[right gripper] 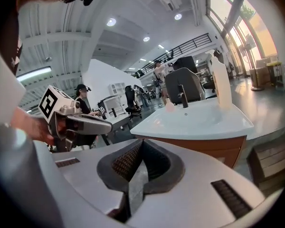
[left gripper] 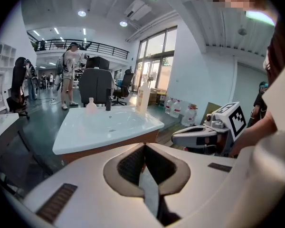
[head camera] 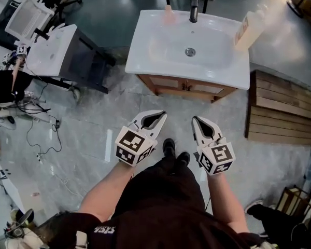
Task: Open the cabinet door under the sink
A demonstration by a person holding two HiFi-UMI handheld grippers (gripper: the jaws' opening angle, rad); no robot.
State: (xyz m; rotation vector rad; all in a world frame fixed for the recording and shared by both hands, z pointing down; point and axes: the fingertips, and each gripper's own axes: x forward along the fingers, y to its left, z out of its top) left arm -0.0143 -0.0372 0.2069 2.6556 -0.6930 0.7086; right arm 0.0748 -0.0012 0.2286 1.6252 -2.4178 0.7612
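Wooden cabinet doors [head camera: 165, 82] sit closed beneath the white sink [head camera: 145, 56], ahead of the person and well apart from both tools. The left hand-held gripper [head camera: 160, 116] and the right hand-held gripper [head camera: 196, 120] each have jaws pressed together on nothing. The step in hand looks like the approach. Next, one gripper must reach what look like small handles [head camera: 186, 86] where the doors meet, spread, pinch one and pull.

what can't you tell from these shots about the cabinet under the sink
cabinet doors, head view: only a top strip shows; the sink overhang hides the rest.
door handles, head view: too small to make out.
cabinet doors, left gripper view: mostly hidden behind the left gripper.
cabinet doors, right gripper view: lower part cut off by the right gripper.
bottle label, head view: blurred.
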